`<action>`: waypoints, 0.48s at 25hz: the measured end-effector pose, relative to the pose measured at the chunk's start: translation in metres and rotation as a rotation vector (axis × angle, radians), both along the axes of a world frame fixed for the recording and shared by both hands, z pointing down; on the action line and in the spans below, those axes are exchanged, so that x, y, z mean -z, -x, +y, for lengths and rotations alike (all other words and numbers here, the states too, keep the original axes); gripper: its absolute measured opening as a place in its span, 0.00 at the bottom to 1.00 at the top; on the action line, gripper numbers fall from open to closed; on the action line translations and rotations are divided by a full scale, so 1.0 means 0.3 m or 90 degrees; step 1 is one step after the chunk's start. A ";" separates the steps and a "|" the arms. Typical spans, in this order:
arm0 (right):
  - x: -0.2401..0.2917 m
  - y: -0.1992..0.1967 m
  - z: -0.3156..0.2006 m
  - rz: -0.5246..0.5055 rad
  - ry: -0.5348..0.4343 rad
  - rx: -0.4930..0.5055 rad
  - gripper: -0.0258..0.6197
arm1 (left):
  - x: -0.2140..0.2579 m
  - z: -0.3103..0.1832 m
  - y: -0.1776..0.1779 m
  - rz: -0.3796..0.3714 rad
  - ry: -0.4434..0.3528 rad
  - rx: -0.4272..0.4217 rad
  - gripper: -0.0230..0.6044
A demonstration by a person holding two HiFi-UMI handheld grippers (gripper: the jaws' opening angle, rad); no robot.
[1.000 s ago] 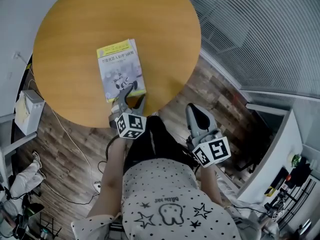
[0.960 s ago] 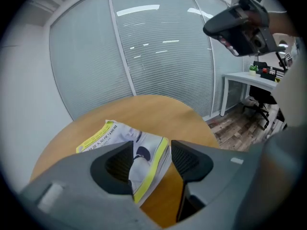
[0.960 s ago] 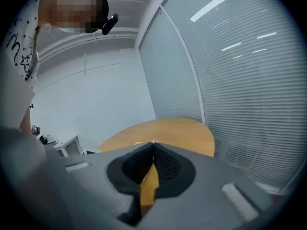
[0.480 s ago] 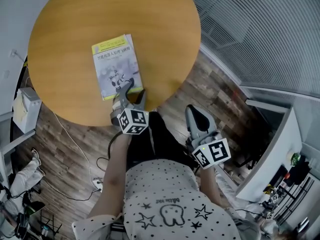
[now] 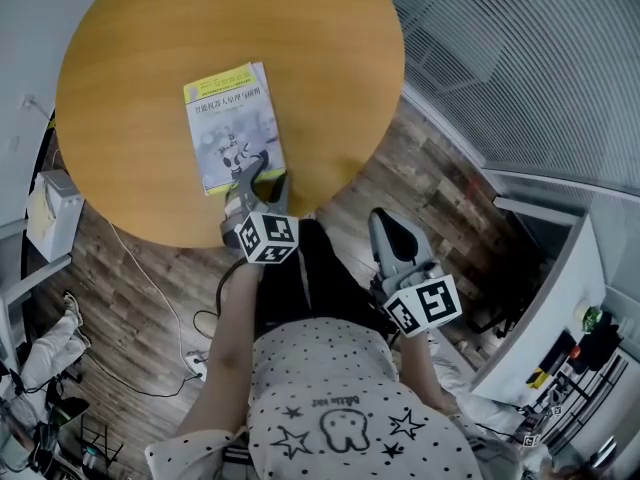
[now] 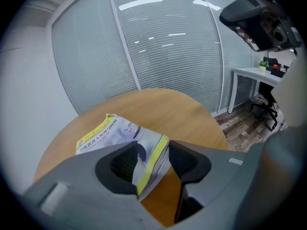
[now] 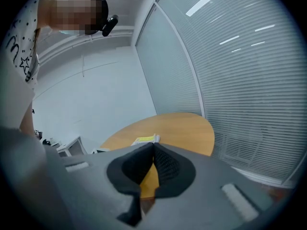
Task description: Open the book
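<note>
A closed book [image 5: 232, 123] with a yellow-banded grey cover lies on the round wooden table [image 5: 150, 28], near its front edge. My left gripper [image 5: 265, 176] is at the book's near right corner. In the left gripper view the cover's corner [image 6: 152, 152] stands bent up between the jaws of that gripper [image 6: 152, 161]. The jaws have just been closing but still stand apart, with a gap showing beside the cover. My right gripper [image 5: 386, 223] hangs off the table over the floor, shut with nothing in it; its pads [image 7: 160, 159] meet, and the book [image 7: 146, 139] is far ahead.
A white box [image 5: 55, 218] and cables [image 5: 150, 298] lie on the wooden floor left of the table. A white desk [image 5: 540, 298] stands at the right. Glass walls with blinds [image 5: 520, 58] run behind the table. The person's dotted shirt [image 5: 340, 408] fills the bottom of the head view.
The left gripper has edged slightly further over the book's near corner. The right gripper has stayed where it was.
</note>
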State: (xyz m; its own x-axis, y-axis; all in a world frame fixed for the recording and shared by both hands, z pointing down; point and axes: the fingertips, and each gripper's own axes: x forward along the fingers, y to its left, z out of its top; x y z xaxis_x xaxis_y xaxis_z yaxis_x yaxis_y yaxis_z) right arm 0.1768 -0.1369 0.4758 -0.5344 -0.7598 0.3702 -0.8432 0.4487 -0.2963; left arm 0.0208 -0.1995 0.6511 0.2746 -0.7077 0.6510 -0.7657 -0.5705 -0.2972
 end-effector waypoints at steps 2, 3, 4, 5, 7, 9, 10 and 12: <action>0.000 0.000 0.006 0.000 0.001 -0.001 0.04 | 0.004 0.001 0.000 -0.004 -0.004 -0.003 0.36; 0.000 0.001 0.008 0.000 0.001 -0.001 0.04 | 0.005 0.002 -0.001 -0.006 -0.005 -0.006 0.35; 0.000 0.001 0.009 0.000 0.001 -0.001 0.04 | 0.004 0.003 -0.003 -0.009 -0.005 -0.010 0.34; -0.001 0.002 0.010 -0.001 0.001 -0.002 0.04 | 0.002 0.005 -0.006 -0.011 -0.004 -0.013 0.32; 0.000 0.004 0.011 -0.002 0.000 -0.002 0.04 | -0.003 0.009 -0.011 -0.014 -0.003 -0.016 0.29; 0.000 0.004 0.012 -0.002 0.000 -0.003 0.04 | -0.007 0.012 -0.015 -0.017 -0.003 -0.018 0.24; -0.001 0.004 0.014 -0.002 0.001 -0.003 0.04 | -0.008 0.014 -0.017 -0.019 -0.002 -0.018 0.22; -0.002 0.003 0.017 -0.001 0.001 -0.004 0.04 | -0.009 0.016 -0.018 -0.022 0.000 -0.017 0.20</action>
State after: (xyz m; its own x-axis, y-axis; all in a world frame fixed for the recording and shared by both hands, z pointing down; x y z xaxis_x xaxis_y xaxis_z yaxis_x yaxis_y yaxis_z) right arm 0.1760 -0.1318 0.4762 -0.5302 -0.7625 0.3706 -0.8454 0.4426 -0.2988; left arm 0.0261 -0.1947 0.6537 0.2708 -0.7002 0.6606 -0.7397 -0.5905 -0.3228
